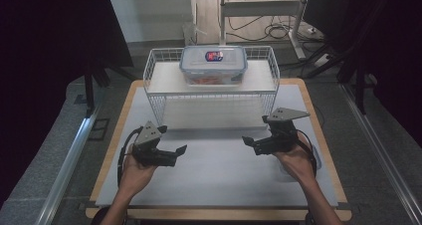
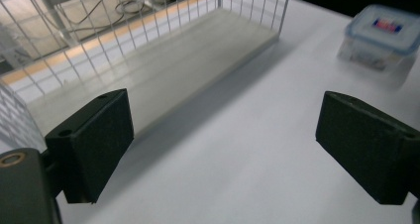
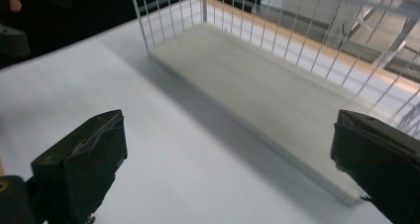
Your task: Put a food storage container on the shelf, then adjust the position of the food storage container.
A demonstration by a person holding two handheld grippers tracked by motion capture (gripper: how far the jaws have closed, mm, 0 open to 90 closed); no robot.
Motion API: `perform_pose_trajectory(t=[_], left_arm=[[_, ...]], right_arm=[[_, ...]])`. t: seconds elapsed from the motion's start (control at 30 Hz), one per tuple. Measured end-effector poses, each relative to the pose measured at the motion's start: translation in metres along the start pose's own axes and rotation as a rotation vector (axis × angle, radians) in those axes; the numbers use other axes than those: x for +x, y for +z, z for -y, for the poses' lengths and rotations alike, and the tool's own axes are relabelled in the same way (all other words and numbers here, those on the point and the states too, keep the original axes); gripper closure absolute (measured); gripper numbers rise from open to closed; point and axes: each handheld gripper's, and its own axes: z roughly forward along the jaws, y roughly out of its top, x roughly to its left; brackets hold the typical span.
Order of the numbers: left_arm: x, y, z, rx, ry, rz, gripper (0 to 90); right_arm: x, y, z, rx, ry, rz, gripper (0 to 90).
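Both grippers, left (image 1: 181, 149) and right (image 1: 247, 141), gape wide and empty; reaching for the lidded container (image 1: 213, 64), jaws risk snagging the wire rack (image 1: 159, 70).

White sheet (image 1: 219, 180) spread flat over a bench (image 1: 321, 135) with a pale wooden edge. Grey floor (image 1: 45, 170) on both sides, with a metal rail (image 1: 69, 158) running along the left and another rail (image 1: 385, 158) along the right. Beyond the far end, loose dark cables (image 1: 271, 32) beside a white metal stand (image 1: 298, 33). Black curtains (image 1: 45, 36) at the sides.
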Motion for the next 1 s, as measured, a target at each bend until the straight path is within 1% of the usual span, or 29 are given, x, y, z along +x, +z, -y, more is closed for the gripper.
perform_pose_trajectory(t=[0.03,0.07,0.1,0.13,0.17,0.2,0.23,0.27,0.4,0.43,0.47,0.5,0.57,0.6,0.63,0.67,0.73,0.9,0.93,0.97,1.0], left_arm=[[-0.002,0.001,0.004,0.003,0.001,-0.002,7.7],[-0.002,0.002,0.006,0.006,0.002,0.003,7.7],[-0.003,0.003,0.01,0.005,0.004,0.012,7.8],[-0.004,0.003,0.013,0.001,0.01,0.013,7.8],[-0.005,0.005,0.019,0.001,0.013,0.02,8.3],[-0.005,0.005,0.019,0.001,0.013,0.02,8.4],[-0.006,0.006,0.023,0.0,0.01,0.032,8.4],[-0.006,0.006,0.025,0.001,0.01,0.032,8.5],[-0.007,0.009,0.04,0.014,-0.009,0.031,8.6],[-0.006,0.009,0.045,0.02,-0.022,0.036,8.5],[-0.006,0.01,0.049,0.029,-0.031,0.039,8.5],[-0.006,0.01,0.053,0.04,-0.04,0.04,8.5],[-0.007,0.01,0.063,0.069,-0.043,0.03,8.5],[-0.007,0.01,0.063,0.069,-0.043,0.03,8.4],[-0.007,0.009,0.066,0.079,-0.044,0.025,8.4],[-0.007,0.009,0.068,0.082,-0.047,0.023,8.4],[-0.006,0.007,0.07,0.077,-0.058,0.024,8.1],[-0.003,0.006,0.072,0.06,-0.082,0.022,8.0],[-0.003,0.006,0.072,0.06,-0.084,0.021,8.2],[-0.003,0.006,0.073,0.062,-0.081,0.017,8.2],[-0.003,0.006,0.073,0.064,-0.079,0.012,8.2]], right_arm=[[0.002,-0.001,0.006,-0.004,0.003,0.006,0.4],[0.002,-0.001,0.006,-0.004,0.003,0.006,0.4],[0.002,0.0,0.009,-0.005,0.006,0.0,0.3],[0.003,0.0,0.013,0.001,0.014,-0.012,0.3],[0.004,0.001,0.019,0.004,0.016,-0.017,0.3],[0.004,0.001,0.019,0.004,0.016,-0.017,0.3],[0.005,0.002,0.022,0.004,0.016,-0.019,0.3],[0.006,0.002,0.026,0.006,0.017,-0.026,0.3],[0.01,0.004,0.043,0.002,0.011,-0.036,0.3],[0.012,0.005,0.051,-0.001,0.009,-0.032,0.6],[0.012,0.005,0.051,-0.001,0.009,-0.032,0.6],[0.013,0.005,0.055,0.0,0.011,-0.029,0.6],[0.015,0.009,0.066,0.027,0.023,-0.022,0.6],[0.015,0.009,0.066,0.027,0.023,-0.022,0.6],[0.015,0.013,0.073,0.042,0.029,-0.017,0.6],[0.015,0.013,0.073,0.042,0.029,-0.017,0.6],[0.015,0.016,0.077,0.052,0.027,-0.013,0.6],[0.014,0.018,0.083,0.088,0.012,0.051,0.5],[0.013,0.018,0.084,0.092,0.018,0.058,0.1],[0.01,0.017,0.085,0.1,0.049,0.069,0.0],[0.01,0.017,0.085,0.1,0.049,0.069,0.0]])
